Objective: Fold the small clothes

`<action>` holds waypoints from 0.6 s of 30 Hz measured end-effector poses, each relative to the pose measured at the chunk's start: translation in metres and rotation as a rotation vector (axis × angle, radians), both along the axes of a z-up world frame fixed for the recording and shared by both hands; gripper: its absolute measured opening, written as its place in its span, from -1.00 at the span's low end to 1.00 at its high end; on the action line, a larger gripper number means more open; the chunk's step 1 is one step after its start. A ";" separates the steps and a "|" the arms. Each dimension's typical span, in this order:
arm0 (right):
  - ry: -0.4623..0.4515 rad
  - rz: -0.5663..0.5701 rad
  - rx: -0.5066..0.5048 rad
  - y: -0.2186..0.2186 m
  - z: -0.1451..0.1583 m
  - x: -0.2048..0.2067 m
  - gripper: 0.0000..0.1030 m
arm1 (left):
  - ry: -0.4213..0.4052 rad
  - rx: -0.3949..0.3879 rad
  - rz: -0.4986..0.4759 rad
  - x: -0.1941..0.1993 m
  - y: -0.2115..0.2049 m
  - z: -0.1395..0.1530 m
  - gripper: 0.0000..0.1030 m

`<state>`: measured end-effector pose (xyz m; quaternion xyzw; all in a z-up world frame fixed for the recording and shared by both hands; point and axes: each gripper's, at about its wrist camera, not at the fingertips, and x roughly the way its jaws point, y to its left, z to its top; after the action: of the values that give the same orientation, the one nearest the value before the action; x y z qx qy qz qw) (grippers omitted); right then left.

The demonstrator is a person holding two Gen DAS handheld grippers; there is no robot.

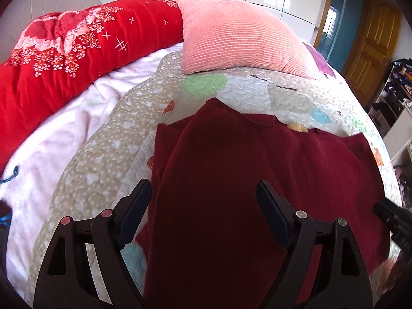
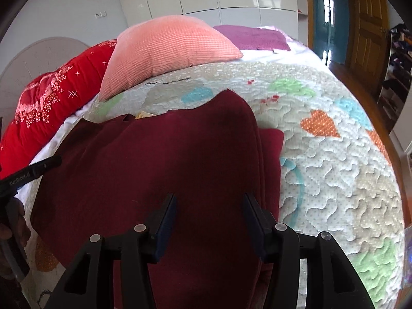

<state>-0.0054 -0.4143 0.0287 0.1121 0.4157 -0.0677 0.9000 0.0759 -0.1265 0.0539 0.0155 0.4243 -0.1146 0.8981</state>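
Note:
A dark red garment (image 1: 231, 170) lies spread on the patchwork quilt (image 1: 108, 154), with a folded flap on its left side. My left gripper (image 1: 203, 193) is open just above that flap, fingers either side of it, holding nothing. In the right wrist view the same garment (image 2: 144, 159) has a folded flap on its right side. My right gripper (image 2: 208, 206) is open over that flap, holding nothing. A small yellow label (image 1: 297, 128) shows at the garment's far edge. The right gripper's edge shows in the left wrist view (image 1: 391, 219), and the left gripper's in the right wrist view (image 2: 28, 175).
A pink ribbed pillow (image 1: 231, 36) and a red floral duvet (image 1: 72, 49) lie at the far side of the bed. A white blanket (image 1: 64, 134) lies left of the quilt. A purple cloth (image 2: 252, 37) lies behind the pillow. Wooden doors (image 2: 368, 25) and shelves stand right.

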 end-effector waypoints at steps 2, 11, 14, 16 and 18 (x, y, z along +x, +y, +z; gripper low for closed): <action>-0.026 0.005 0.030 0.002 0.009 -0.007 -0.02 | 0.004 -0.001 0.007 -0.006 0.004 0.001 0.62; -0.050 -0.031 0.011 0.012 0.013 -0.053 -0.02 | 0.005 -0.009 0.021 -0.035 0.019 0.006 0.62; -0.068 -0.071 0.037 0.006 0.015 -0.064 0.06 | 0.017 -0.005 0.023 -0.041 0.021 0.005 0.62; -0.056 -0.084 0.047 0.003 0.012 -0.065 0.08 | 0.026 -0.007 0.024 -0.044 0.022 0.003 0.62; -0.045 -0.078 0.042 0.005 0.008 -0.066 0.08 | 0.033 -0.005 0.026 -0.047 0.023 0.001 0.62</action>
<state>-0.0714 -0.4097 0.0366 0.1486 0.3921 -0.0915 0.9032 0.0288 -0.1031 0.0550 0.0056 0.4388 -0.1042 0.8925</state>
